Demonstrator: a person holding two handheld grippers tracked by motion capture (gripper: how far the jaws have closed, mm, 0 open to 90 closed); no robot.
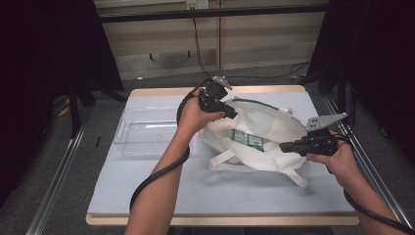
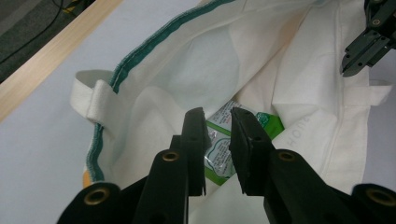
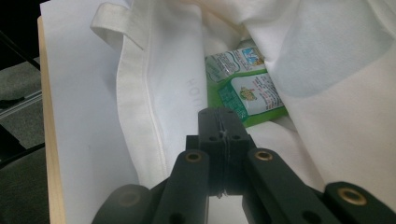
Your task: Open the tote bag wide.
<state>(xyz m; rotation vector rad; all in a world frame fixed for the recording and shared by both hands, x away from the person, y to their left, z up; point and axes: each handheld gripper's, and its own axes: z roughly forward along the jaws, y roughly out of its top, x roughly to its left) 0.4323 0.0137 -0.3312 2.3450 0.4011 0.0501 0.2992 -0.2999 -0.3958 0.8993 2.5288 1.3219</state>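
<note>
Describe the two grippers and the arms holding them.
Both grippers, left and right, are black, with two flat jaws on linked arms joined by brass-ringed pivots. Each carries a grey three-cornered plate and trails a thick black cable. The forearms are bare, no sleeves showing.

clear plastic tray [image 1: 142,134] — left on blue-grey table mat [image 1: 147,191] | black cables [image 1: 198,46] — floor behind

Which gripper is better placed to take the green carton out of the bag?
Left. The left gripper has its jaws apart right above the green carton; the right gripper looks closed at the bag edge.
</note>
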